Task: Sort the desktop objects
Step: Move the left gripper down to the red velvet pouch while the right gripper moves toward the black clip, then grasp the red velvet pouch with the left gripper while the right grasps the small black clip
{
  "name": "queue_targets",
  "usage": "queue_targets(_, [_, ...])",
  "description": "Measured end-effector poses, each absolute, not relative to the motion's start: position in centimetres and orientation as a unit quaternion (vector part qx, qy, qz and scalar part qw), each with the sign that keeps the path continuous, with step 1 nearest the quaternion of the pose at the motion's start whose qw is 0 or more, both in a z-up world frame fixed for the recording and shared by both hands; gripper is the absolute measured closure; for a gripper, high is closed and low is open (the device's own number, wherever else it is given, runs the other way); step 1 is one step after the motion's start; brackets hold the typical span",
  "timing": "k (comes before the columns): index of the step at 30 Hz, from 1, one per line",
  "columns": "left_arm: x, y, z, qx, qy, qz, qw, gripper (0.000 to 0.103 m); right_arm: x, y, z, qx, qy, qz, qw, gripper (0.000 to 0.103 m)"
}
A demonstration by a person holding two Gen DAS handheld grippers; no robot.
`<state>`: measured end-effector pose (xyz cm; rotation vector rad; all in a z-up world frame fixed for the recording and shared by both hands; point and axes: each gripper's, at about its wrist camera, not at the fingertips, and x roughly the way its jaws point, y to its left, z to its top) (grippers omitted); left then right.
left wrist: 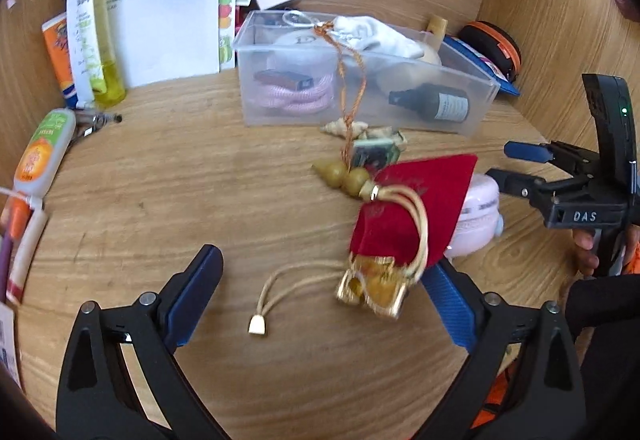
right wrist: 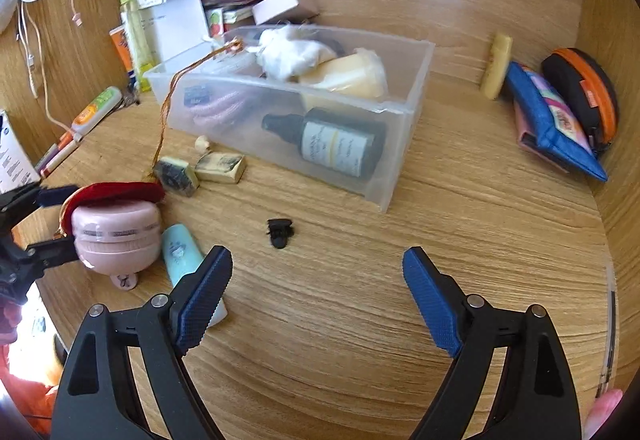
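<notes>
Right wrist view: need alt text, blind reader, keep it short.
An open right gripper hovers over a wooden desk, jaws wide apart and empty, with a small black clip lying just ahead. Behind it sits a clear plastic bin holding a dark bottle and white cloth; a pink round case lies at left.
</notes>
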<state>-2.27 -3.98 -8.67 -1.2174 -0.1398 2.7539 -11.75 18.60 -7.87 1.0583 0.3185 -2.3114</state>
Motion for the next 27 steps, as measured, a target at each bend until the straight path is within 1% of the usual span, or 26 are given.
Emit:
queue_targets(1, [-2.6, -3.8, -8.6, -0.403, -0.042, 0.912, 0.066, 0.010, -11.8, 18.5, -7.9, 0.397, 0.119, -0.863, 0.287, 0.020])
queue_targets(3, [-3.1, -3.4, -8.7, -0.408, -0.036, 0.909, 0.075, 0.022, -12.0, 18.3, -7.9, 0.401, 0.118, -0.859, 0.295, 0.020])
queue_targets(5, [-3.6, -3.0, -8.9, -0.415, -0.030, 0.906, 0.083, 0.027, -12.2, 18.1, -7.9, 0.405, 0.116, -0.855, 0.302, 0.025])
queue_targets(6, [-3.9, -2.8, -9.1, -0.417, -0.025, 0.905, 0.086, 0.030, -12.4, 18.0, -7.9, 0.407, 0.116, -0.854, 0.304, 0.032])
queue_targets(7, [-4.0, -2.6, -9.2, -0.418, -0.019, 0.904, 0.088, 0.031, -12.5, 17.9, -7.9, 0.410, 0.116, -0.851, 0.308, 0.038])
queue_targets(9, [-4.2, -2.2, -9.2, -0.413, -0.011, 0.906, 0.094, 0.037, -12.9, 17.6, -8.0, 0.417, 0.114, -0.845, 0.313, 0.046])
queue_targets(10, [-4.4, -2.0, -9.1, -0.413, -0.013, 0.905, 0.099, 0.037, -13.0, 17.4, -8.0, 0.419, 0.115, -0.845, 0.313, 0.051])
queue_targets(12, [-4.7, -1.8, -9.1, -0.411, -0.015, 0.905, 0.109, 0.041, -13.0, 17.0, -8.2, 0.417, 0.122, -0.843, 0.316, 0.056])
queue_targets(14, [-5.0, -1.5, -9.1, -0.413, -0.010, 0.904, 0.112, 0.045, -13.0, 16.7, -8.3, 0.416, 0.130, -0.842, 0.318, 0.059])
queue_targets(15, [-5.1, -1.4, -9.1, -0.413, -0.007, 0.903, 0.113, 0.048, -13.0, 16.4, -8.3, 0.415, 0.135, -0.841, 0.319, 0.062])
queue_targets(21, [-5.4, -0.9, -9.0, -0.417, -0.011, 0.900, 0.125, 0.052, -12.8, 15.3, -8.7, 0.414, 0.160, -0.838, 0.317, 0.068])
queue_targets(22, [-5.5, -0.8, -9.0, -0.419, -0.014, 0.899, 0.126, 0.053, -12.9, 15.2, -8.7, 0.414, 0.161, -0.838, 0.316, 0.068])
queue_targets(23, [-5.6, -0.8, -9.0, -0.419, -0.014, 0.899, 0.125, 0.058, -12.9, 15.2, -8.7, 0.414, 0.159, -0.838, 0.318, 0.068])
queue_targets(24, [-5.8, -0.9, -9.0, -0.422, -0.019, 0.897, 0.128, 0.059, -12.9, 15.1, -8.7, 0.414, 0.158, -0.838, 0.319, 0.070])
queue_targets(25, [-5.8, -1.0, -8.9, -0.423, -0.022, 0.897, 0.129, 0.060, -12.9, 15.0, -8.7, 0.413, 0.160, -0.838, 0.319, 0.075])
queue_targets(26, [-5.9, -1.0, -8.9, -0.424, -0.024, 0.896, 0.129, 0.064, -12.8, 14.9, -8.7, 0.410, 0.163, -0.839, 0.319, 0.077])
queue_targets(27, [-6.1, -1.1, -9.0, -0.424, -0.022, 0.897, 0.127, 0.070, -12.6, 14.9, -8.7, 0.408, 0.166, -0.838, 0.322, 0.083])
